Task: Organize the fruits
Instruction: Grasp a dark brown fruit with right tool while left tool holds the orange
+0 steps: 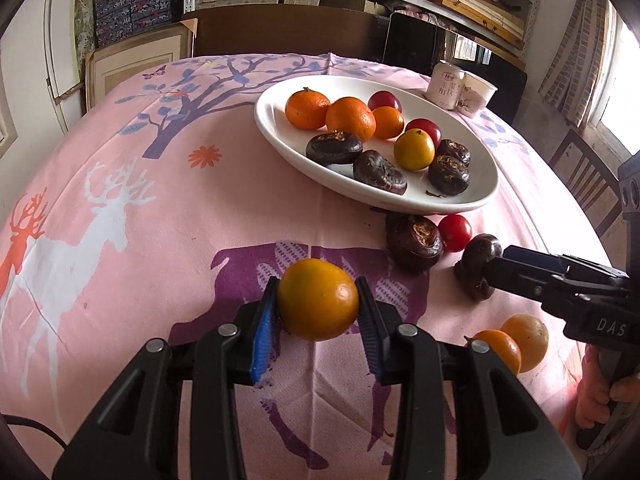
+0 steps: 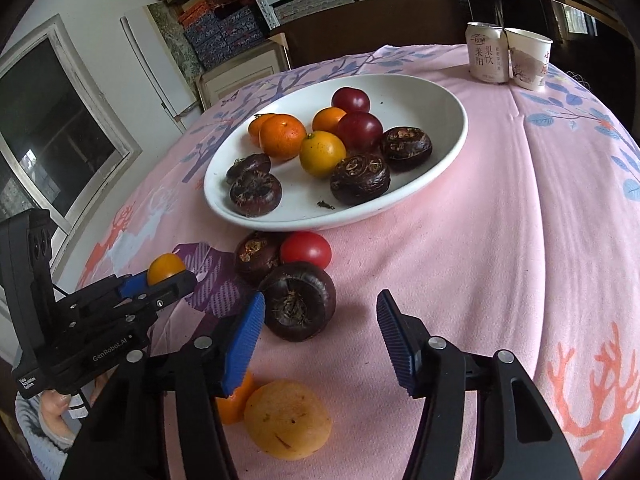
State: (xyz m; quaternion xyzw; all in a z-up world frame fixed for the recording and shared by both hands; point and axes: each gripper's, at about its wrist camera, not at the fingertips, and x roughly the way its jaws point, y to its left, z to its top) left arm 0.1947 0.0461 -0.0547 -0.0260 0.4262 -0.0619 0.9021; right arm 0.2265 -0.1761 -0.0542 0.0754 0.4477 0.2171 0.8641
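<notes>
I hold the left gripper [image 1: 318, 300] clamped on a yellow-orange citrus [image 1: 318, 300], one ribbed pad on each flank, the fruit lifted clear of the pink tablecloth [image 1: 160, 220]. The right wrist view confirms it: the citrus sits between the tips of that gripper, above the cloth, on the near-left side of the table.

The right gripper [image 2: 320, 328] has its jaws standing wide apart and holds nothing. A dark water chestnut [image 2: 298, 306] lies just ahead of its left pad [image 2: 244, 340], not yet between the pads. Two more oranges [image 2: 288, 418] rest on the cloth under that gripper, close to the near edge.

Next step, as I judge it: carry the held citrus to the white plate [image 1: 276, 136] and set it with the other citrus.

- Keep the clamp steady. The fruit is round and smooth and may roll out of a slack grip.
- Approach over the plate's near-left rim, where bare white surface shows.
- Lower until the fruit is just above the plate, then part the pads. A drop from height could scatter the fruit already there.
- Keep the right gripper away from the left one's path.

Between the grippers and the plate's near rim lie a second water chestnut [image 2: 256, 256] and a red tomato [image 2: 306, 250], touching. At the far-right corner stand a drink can [image 2: 486, 54] and a paper cup [image 2: 528, 60], well clear of the work.
</notes>
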